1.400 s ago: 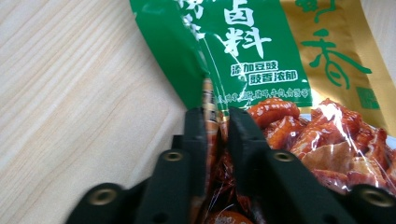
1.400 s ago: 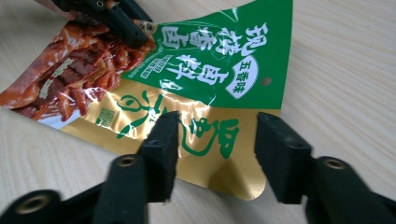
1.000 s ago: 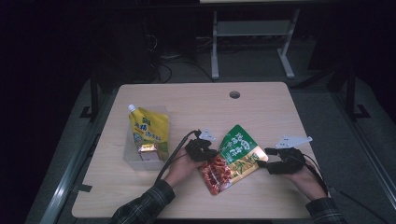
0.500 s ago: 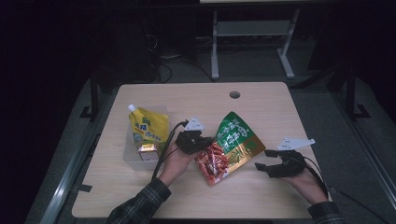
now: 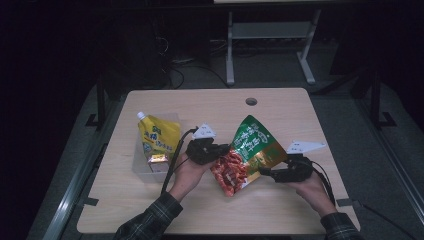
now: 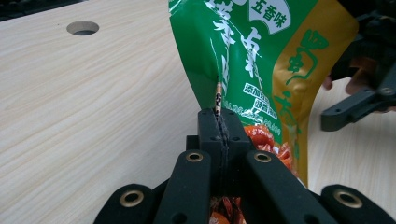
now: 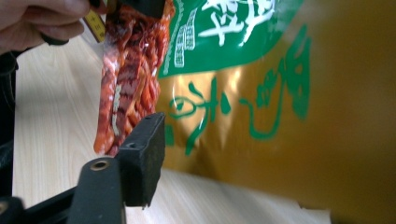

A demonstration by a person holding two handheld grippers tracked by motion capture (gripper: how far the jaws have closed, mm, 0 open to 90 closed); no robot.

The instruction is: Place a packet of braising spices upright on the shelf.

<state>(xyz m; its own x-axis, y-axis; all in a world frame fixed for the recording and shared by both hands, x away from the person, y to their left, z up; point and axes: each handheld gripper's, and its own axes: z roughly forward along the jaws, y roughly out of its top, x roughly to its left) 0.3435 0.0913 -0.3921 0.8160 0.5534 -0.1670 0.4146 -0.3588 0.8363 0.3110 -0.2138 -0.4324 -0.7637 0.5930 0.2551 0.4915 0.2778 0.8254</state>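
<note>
Left claw (image 5: 212, 151) is clamped on the edge of the bag (image 5: 250, 152), a green, gold and red snack pack; in the left claw view its two jaws press flat together on the bag's seam (image 6: 218, 100). That grip holds the bag lifted off the surface (image 5: 280, 107), tilted, with the green top toward the far side and the red end low and near the person. Right claw (image 5: 274, 173) sits just beside the bag's gold side. Its jaws stand apart and have just been closing a little, and the bag's lower edge lies by them without being pinched; in the right claw view one black jaw (image 7: 142, 156) shows in front of the gold panel (image 7: 280, 126), not pressing on it. To the left on the surface stands a clear bin (image 5: 142, 167) holding a yellow pouch (image 5: 156, 136) with a white spout. A round hole (image 5: 251, 101) lies in the surface near its far edge.
</note>
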